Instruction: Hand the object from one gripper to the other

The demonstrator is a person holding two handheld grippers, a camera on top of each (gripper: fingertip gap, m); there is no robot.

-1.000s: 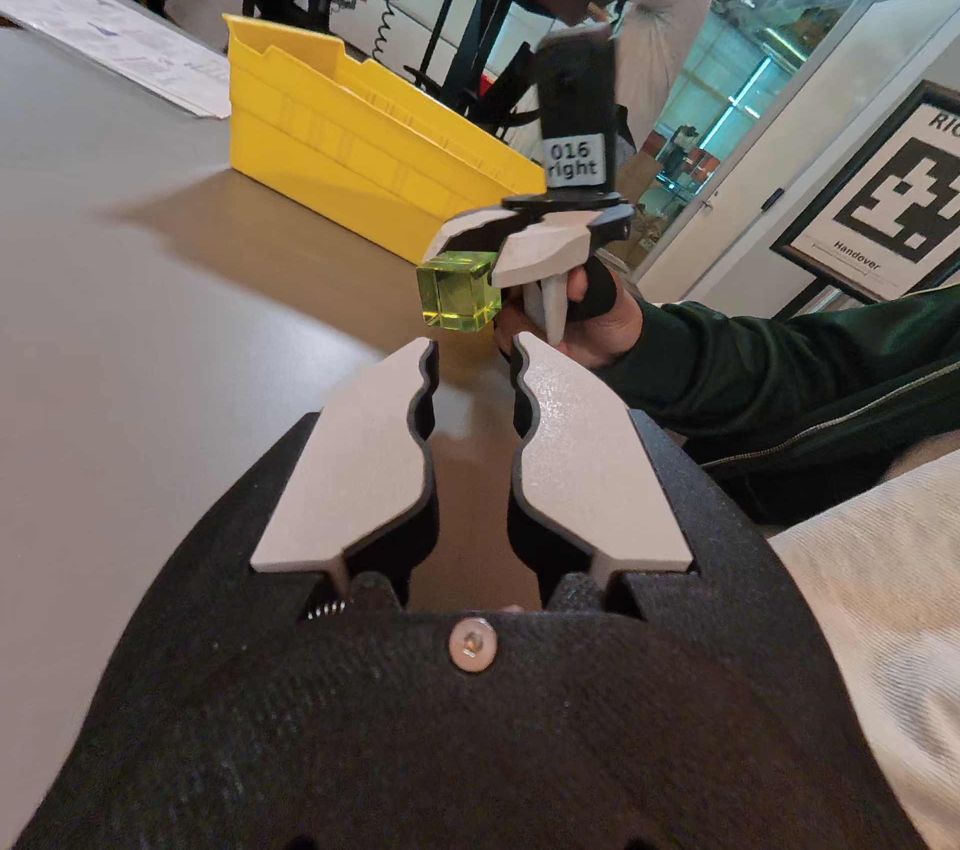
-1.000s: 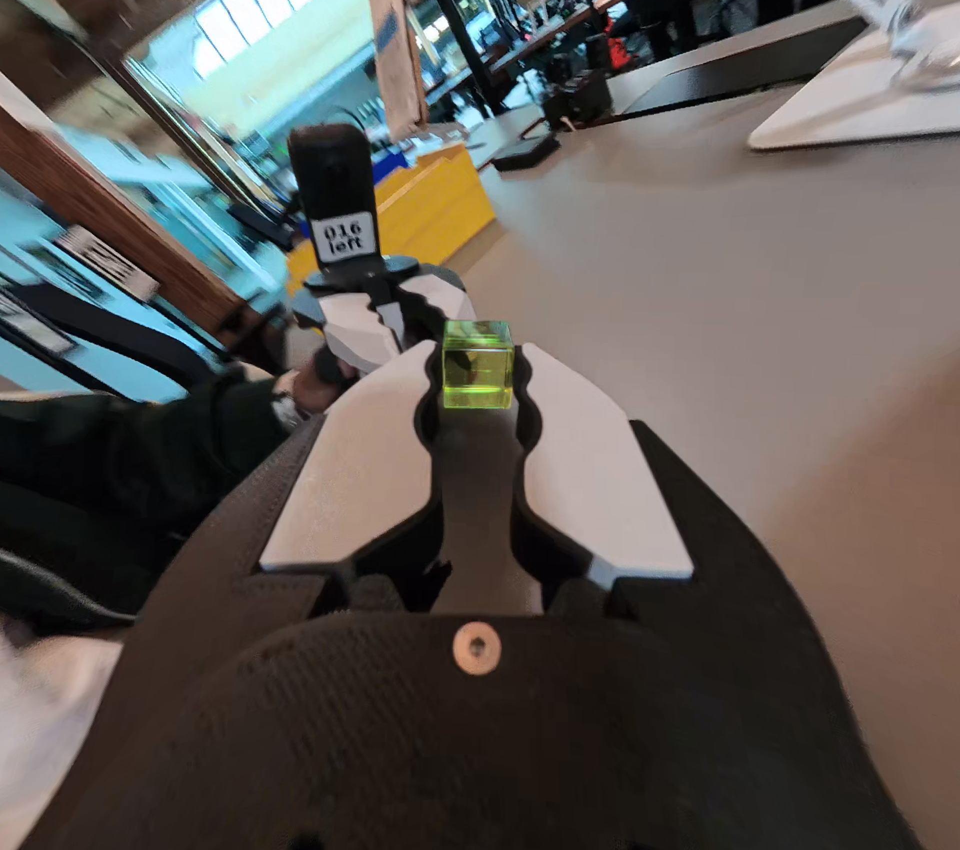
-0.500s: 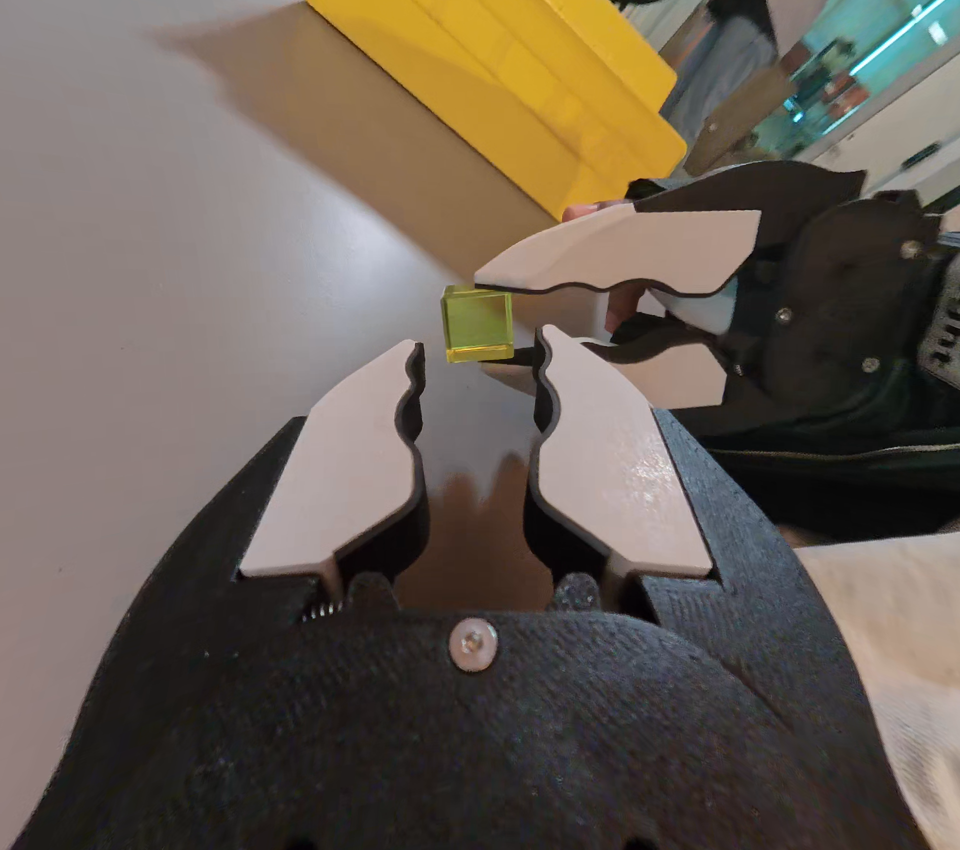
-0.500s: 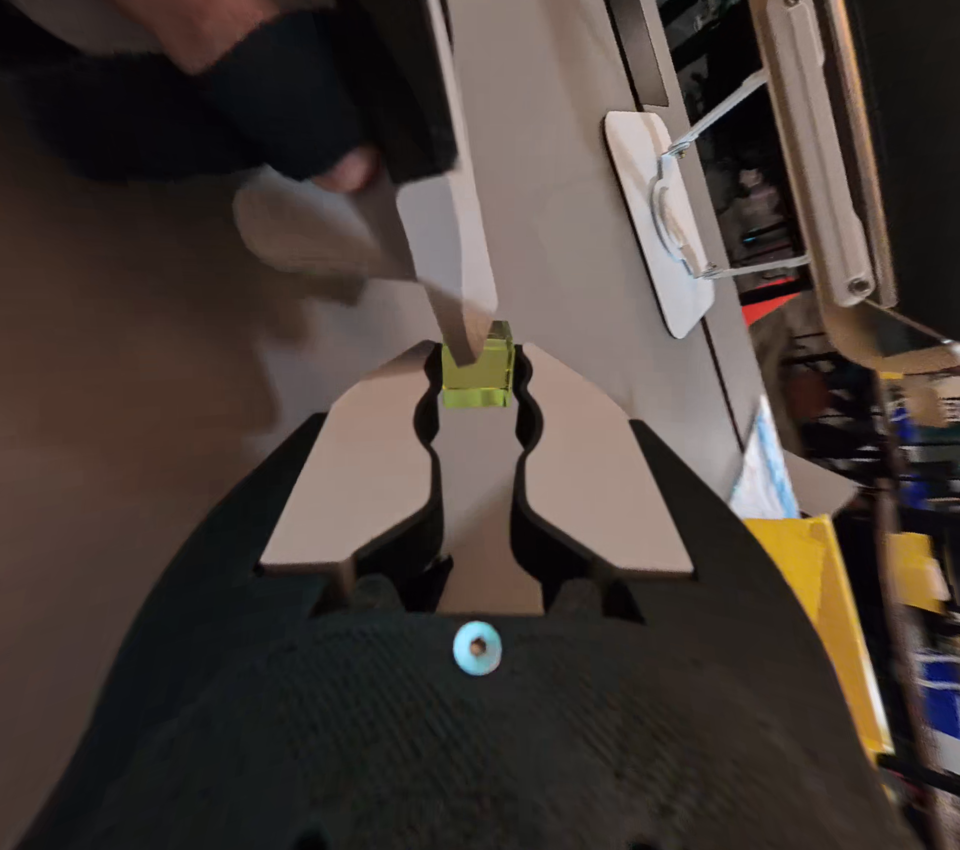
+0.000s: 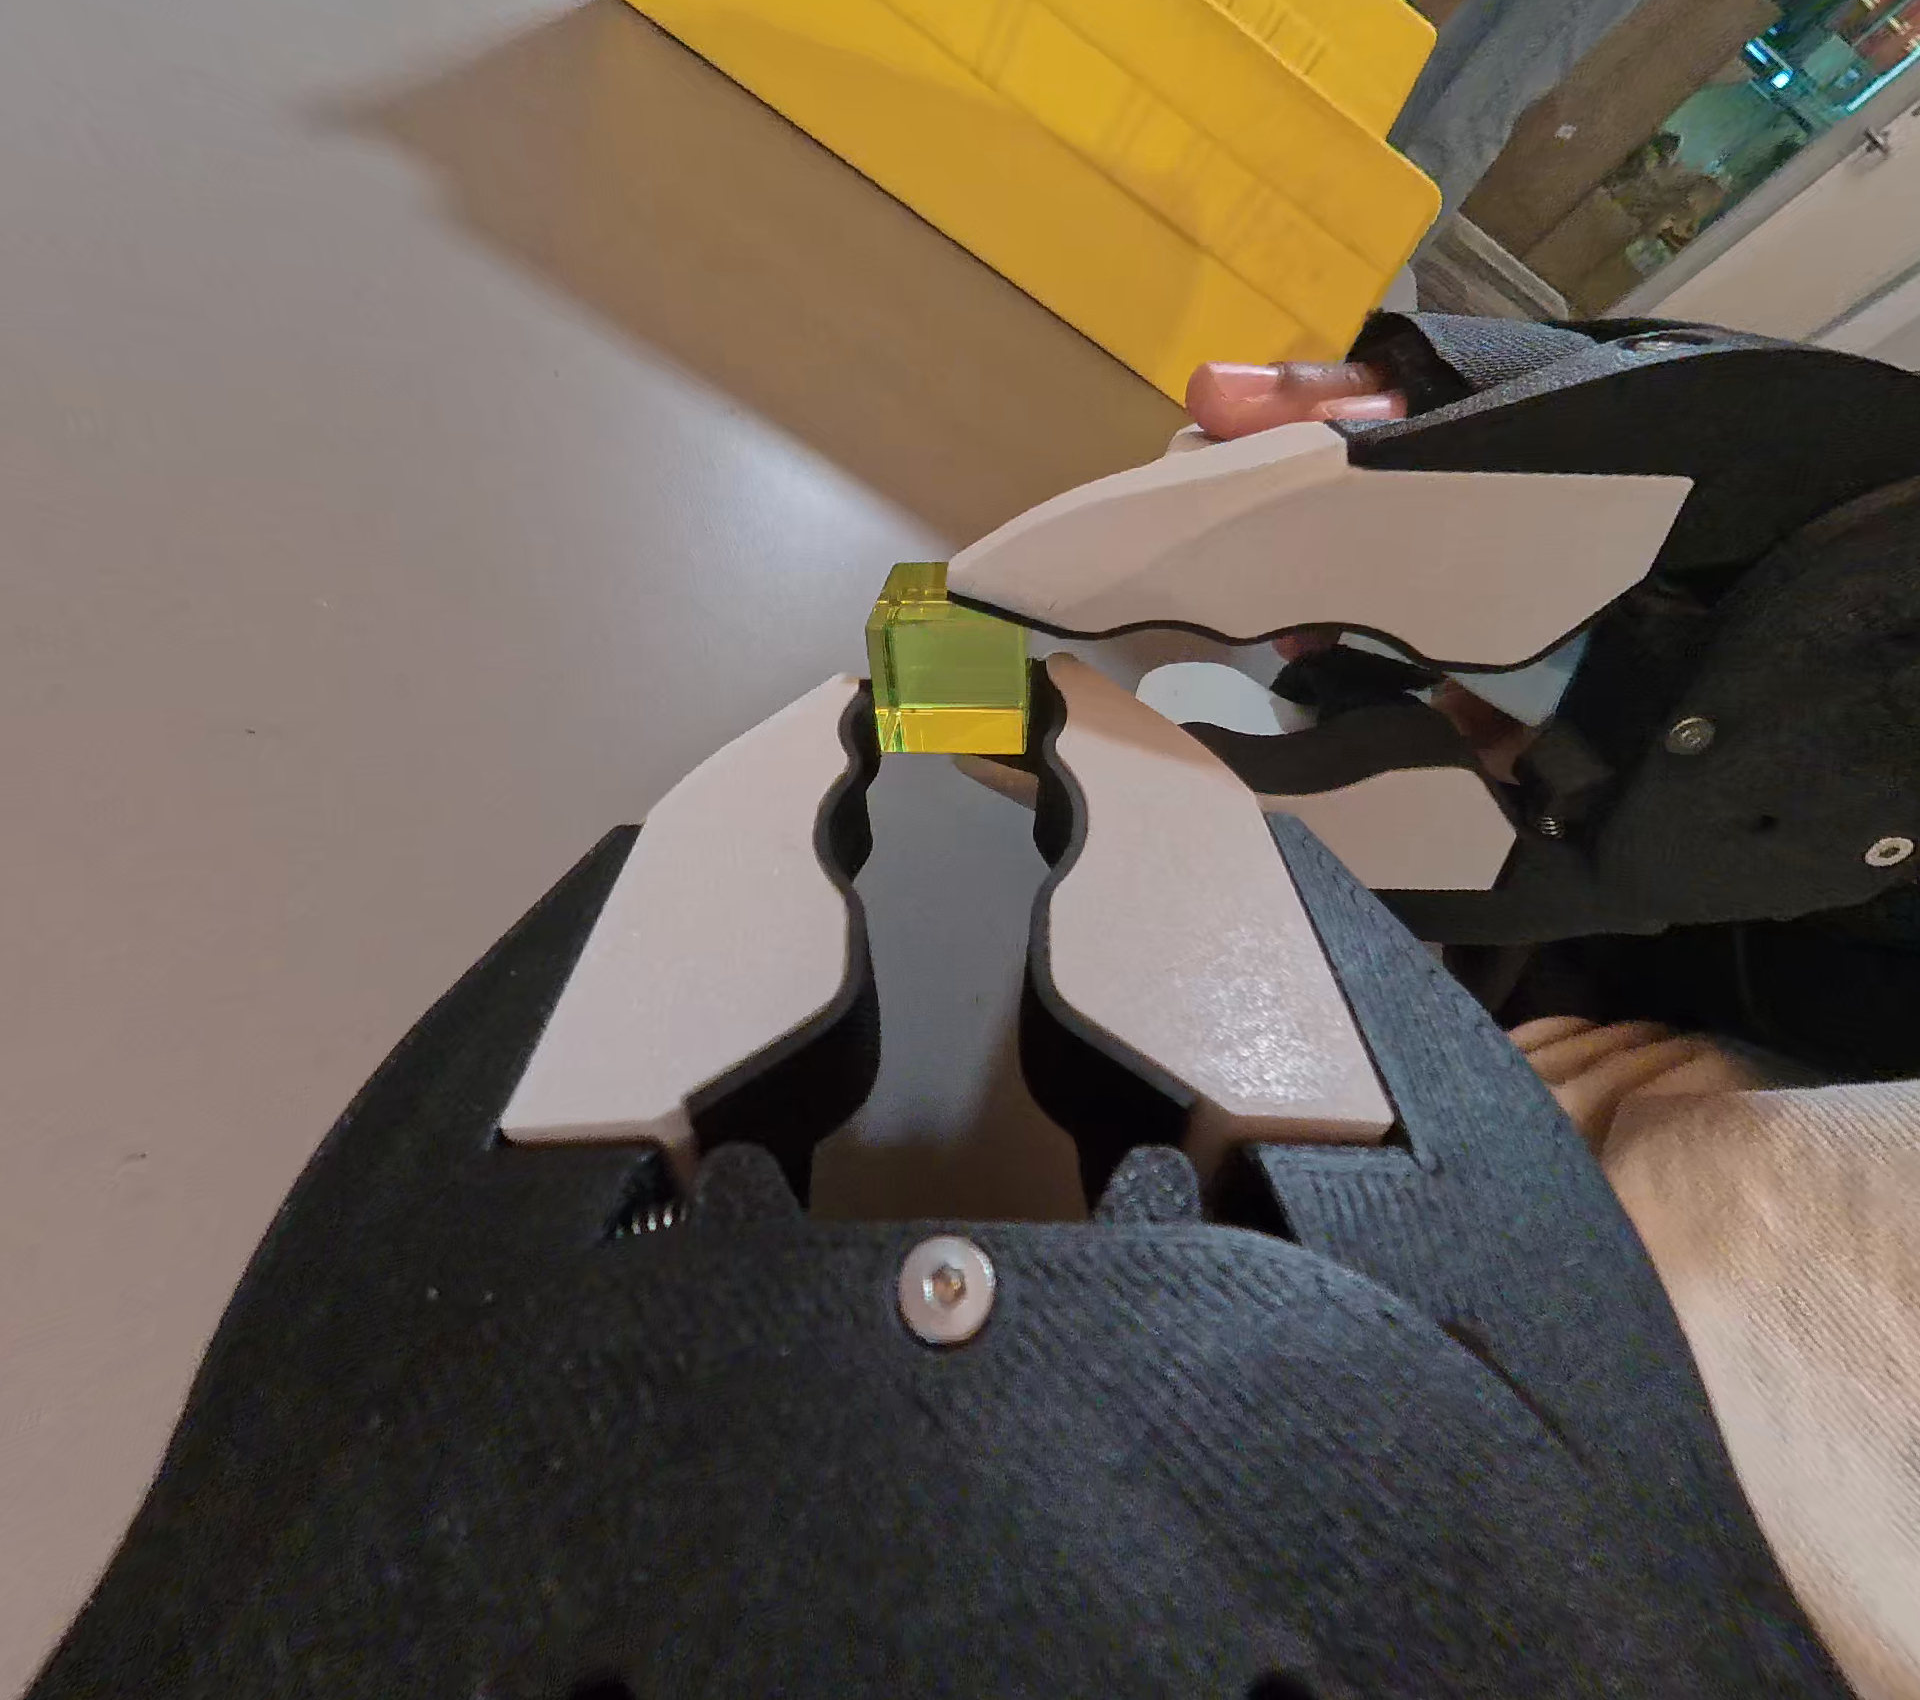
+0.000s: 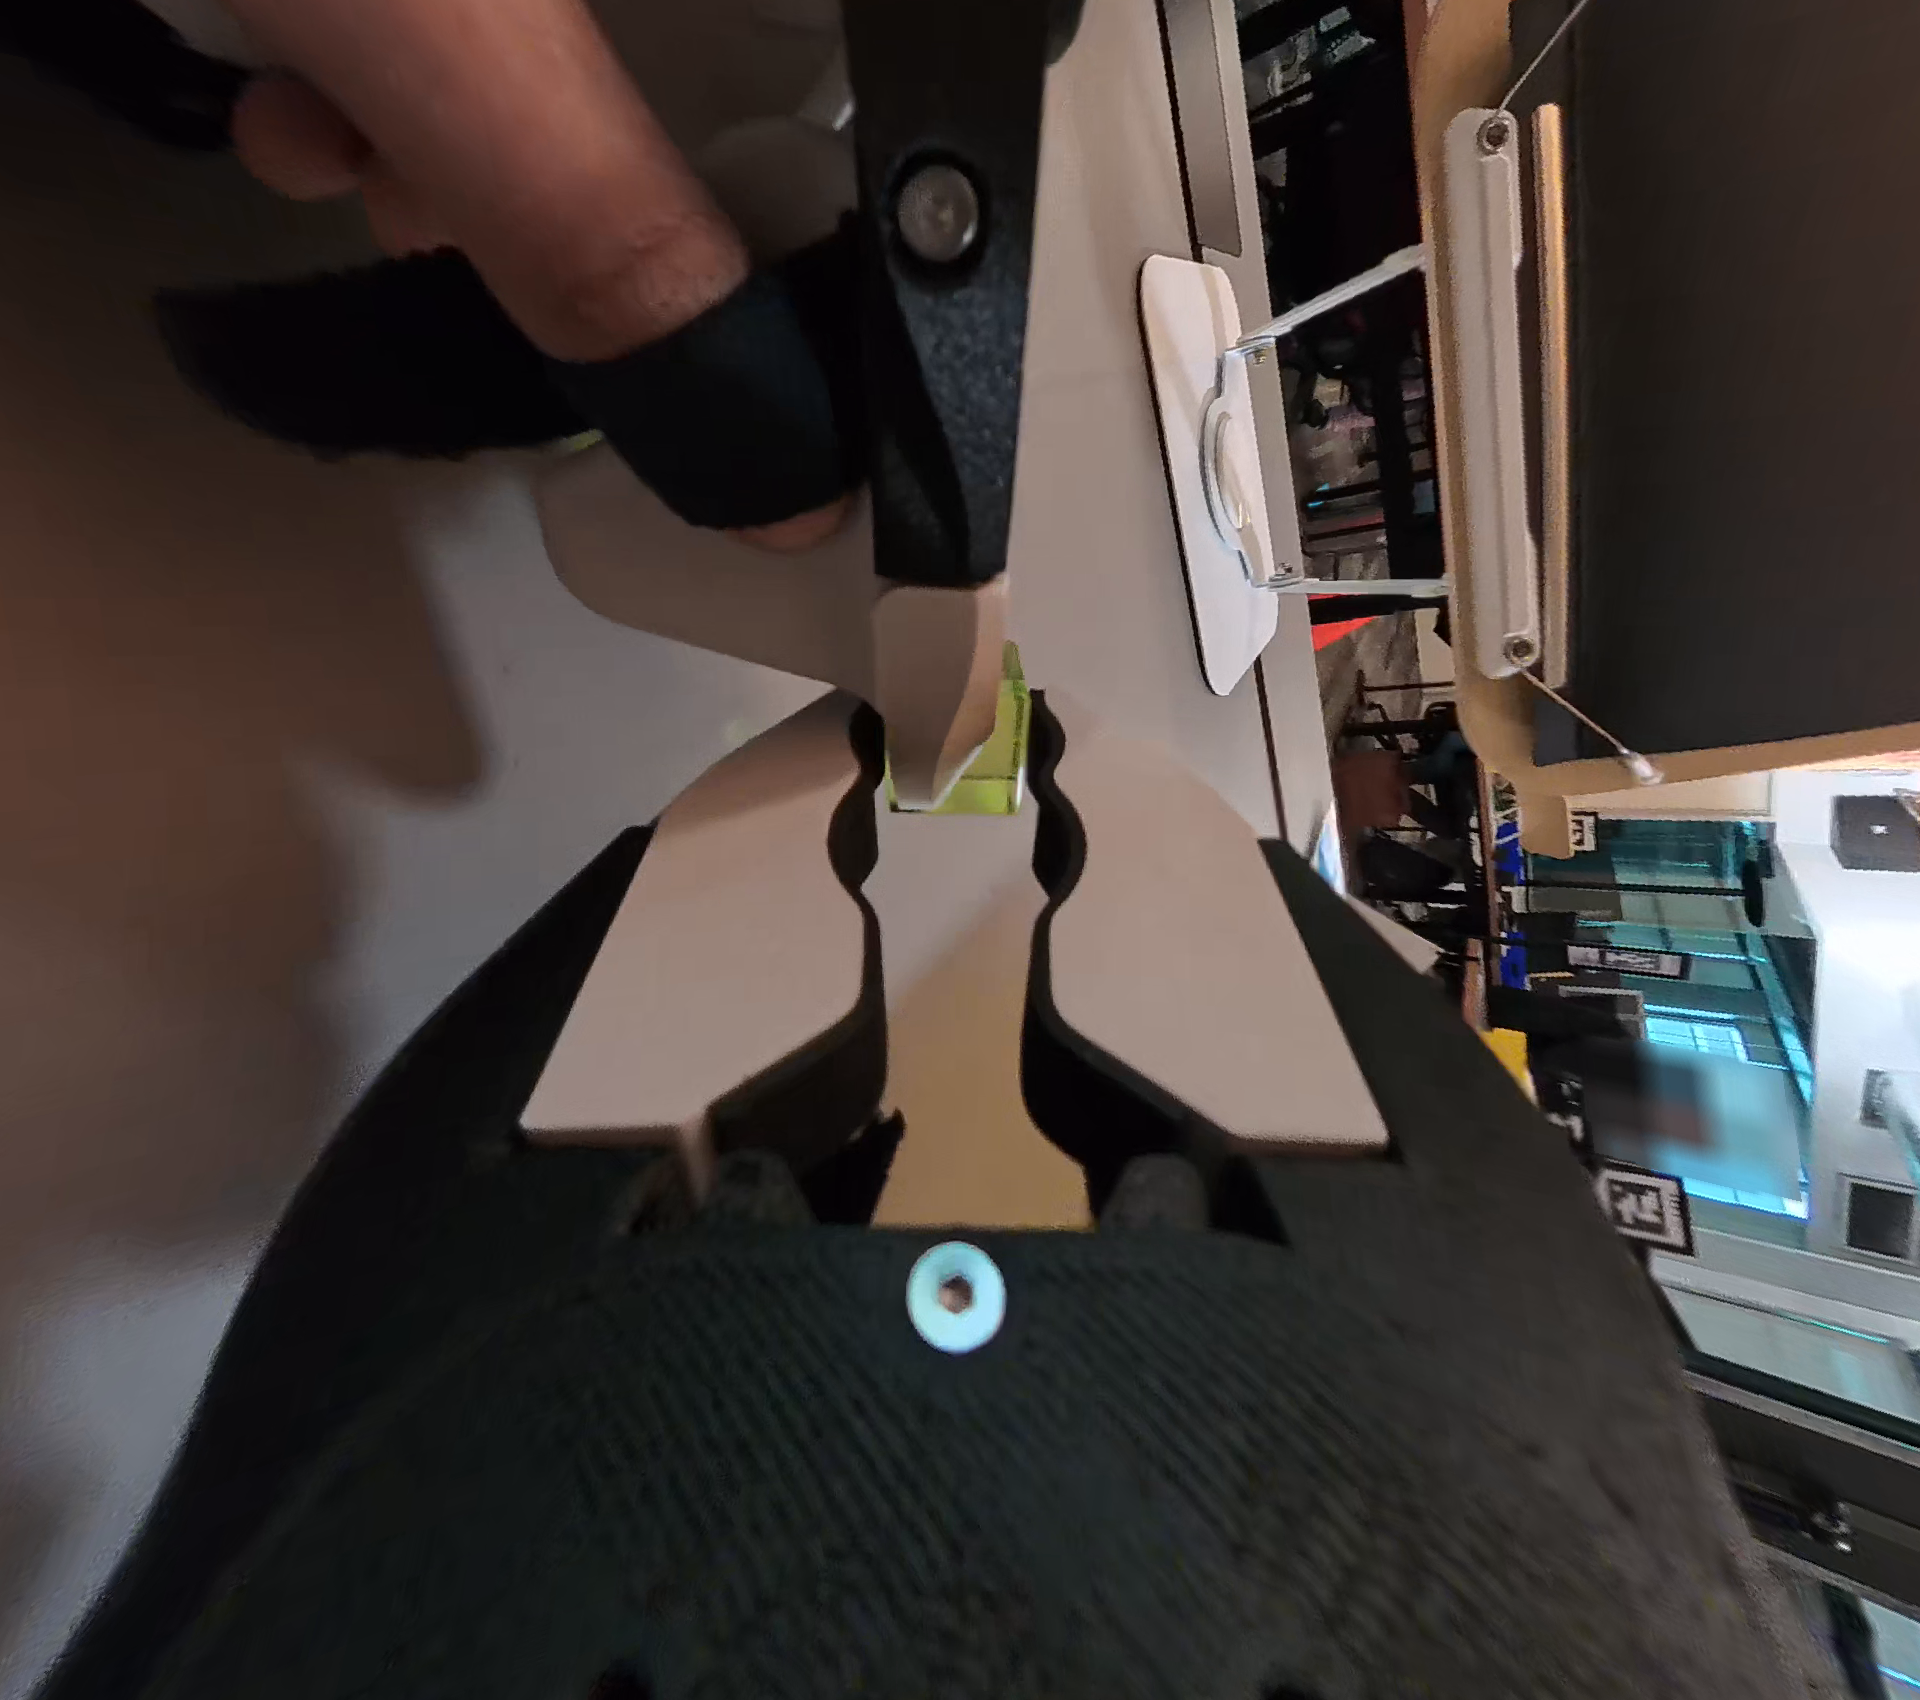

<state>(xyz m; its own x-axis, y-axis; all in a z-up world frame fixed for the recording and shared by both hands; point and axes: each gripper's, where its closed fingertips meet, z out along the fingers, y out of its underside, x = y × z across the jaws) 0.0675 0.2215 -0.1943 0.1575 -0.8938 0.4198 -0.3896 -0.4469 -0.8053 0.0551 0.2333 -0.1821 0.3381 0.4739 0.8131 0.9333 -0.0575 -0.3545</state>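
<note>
The cube [image 5: 951,686] is a small block of clear yellow-green plastic, sharp-edged and glassy, brighter along its bottom rim where light gathers. It sits in the air above the grey table [image 5: 312,507], right at the tips of both my tools.

My left gripper [image 5: 951,715] has its two pale fingers on either side of the cube, the tips flanking its left and right faces; they look to be touching it, though I cannot tell whether they truly press on it. My right gripper [image 5: 992,684] comes in from the right of the cube, turned on its side, with one pale finger lying across the cube's top and the other beneath it, clamped on it. In the right wrist view the cube [image 6: 997,746] sits between that gripper's [image 6: 956,751] own fingertips, partly hidden by a finger of the left gripper crossing in front.

Beyond the cube, farther across the table, stands a yellow bin [image 5: 987,40]. Only its outer walls face me, so I cannot tell what is inside.

My bare fingertips [image 5: 1288,401] rest on the right gripper, just behind the cube.
</note>
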